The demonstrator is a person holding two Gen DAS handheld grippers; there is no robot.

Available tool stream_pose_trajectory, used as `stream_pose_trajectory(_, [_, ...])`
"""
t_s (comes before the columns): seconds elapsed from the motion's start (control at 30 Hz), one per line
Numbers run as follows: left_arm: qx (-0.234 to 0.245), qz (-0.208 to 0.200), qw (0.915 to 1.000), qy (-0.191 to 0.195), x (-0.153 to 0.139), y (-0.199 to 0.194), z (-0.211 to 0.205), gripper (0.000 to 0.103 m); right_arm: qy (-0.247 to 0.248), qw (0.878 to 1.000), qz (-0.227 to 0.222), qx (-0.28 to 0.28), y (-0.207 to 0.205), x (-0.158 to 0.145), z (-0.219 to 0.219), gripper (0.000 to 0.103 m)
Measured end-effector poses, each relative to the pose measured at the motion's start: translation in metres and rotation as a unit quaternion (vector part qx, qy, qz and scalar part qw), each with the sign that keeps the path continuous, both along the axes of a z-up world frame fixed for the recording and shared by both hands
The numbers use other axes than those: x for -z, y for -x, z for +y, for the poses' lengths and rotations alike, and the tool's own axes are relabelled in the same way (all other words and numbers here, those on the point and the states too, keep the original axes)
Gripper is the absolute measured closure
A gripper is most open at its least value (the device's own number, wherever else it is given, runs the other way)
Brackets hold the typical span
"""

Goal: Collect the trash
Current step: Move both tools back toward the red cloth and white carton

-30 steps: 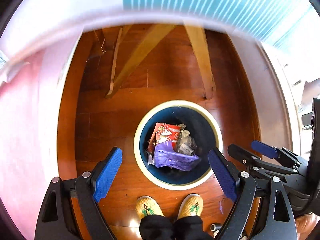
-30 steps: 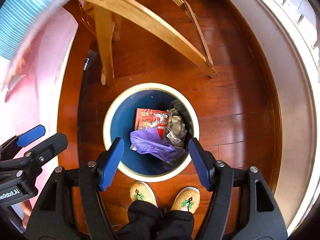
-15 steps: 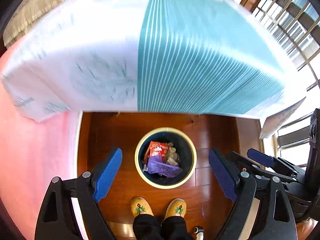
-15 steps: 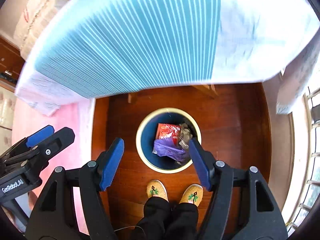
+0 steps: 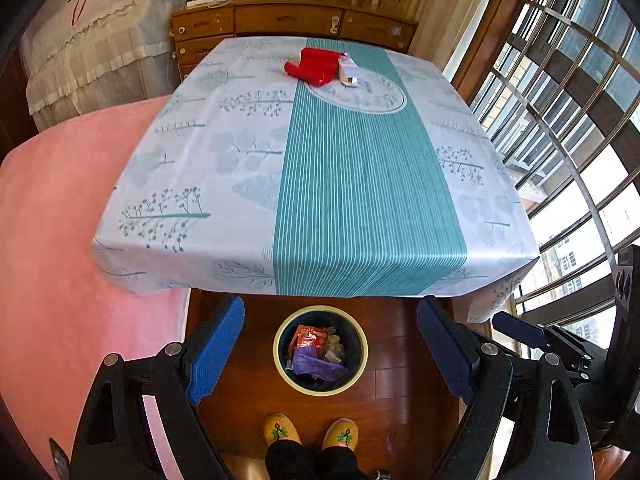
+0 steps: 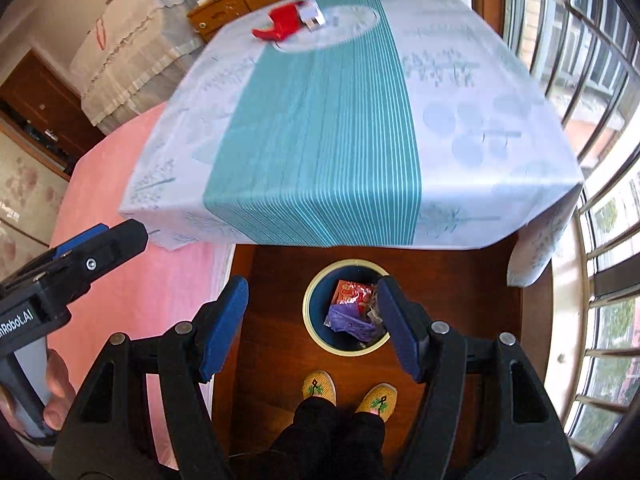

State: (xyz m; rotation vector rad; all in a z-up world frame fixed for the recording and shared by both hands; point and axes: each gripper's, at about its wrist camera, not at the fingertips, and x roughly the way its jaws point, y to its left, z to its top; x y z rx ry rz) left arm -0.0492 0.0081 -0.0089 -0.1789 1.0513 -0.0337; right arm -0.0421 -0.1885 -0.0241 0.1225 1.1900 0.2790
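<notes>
A round dark-blue bin with a cream rim (image 5: 280, 364) (image 6: 306, 316) stands on the wooden floor below the table's near edge. It holds a red wrapper (image 5: 308, 336), a purple bag (image 5: 316, 366) (image 6: 348, 320) and clear plastic. On the far part of the table lie a red packet (image 5: 314, 66) (image 6: 282, 24) and a small white carton (image 5: 348, 70) (image 6: 312, 16). My left gripper (image 5: 330, 354) is open and empty, high above the bin. My right gripper (image 6: 312, 326) is open and empty beside it.
The table (image 5: 328, 168) has a white and teal striped cloth. A pink cover (image 5: 48, 240) lies to the left. A wooden dresser (image 5: 288, 20) stands behind the table. Barred windows (image 5: 572, 120) run along the right. The person's slippered feet (image 5: 312, 432) are near the bin.
Both grippers have risen from close over the bin under the table to above table height. The tabletop with the red packet and carton has come into view.
</notes>
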Motion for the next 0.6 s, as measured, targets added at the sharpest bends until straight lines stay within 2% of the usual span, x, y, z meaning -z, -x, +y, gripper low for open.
stream_pose_trajectory(0.1, [0.000, -0.019, 0.9998, -0.011, -0.035, 0.003, -0.005, 0.014, 0.002, 1.000, -0.023, -0.012, 0.000, -0.035, -0.001, 0.039])
stream_pose_trajectory(0.3, [0.004, -0.068, 0.9969, -0.040, -0.097, 0.007, -0.008, 0.014, -0.003, 0.997, -0.068, -0.020, -0.002, -0.083, 0.000, 0.039])
stream_pose_trajectory(0.43, [0.000, -0.088, 0.9952, -0.043, -0.127, 0.004, -0.006, 0.014, -0.004, 0.995, -0.094, -0.028, -0.008, -0.108, -0.002, 0.039])
stream_pose_trajectory(0.6, [-0.016, -0.093, 0.9951, -0.031, -0.147, -0.007, -0.001, 0.013, -0.003, 0.992, -0.119, -0.031, -0.022, -0.128, 0.000, 0.039])
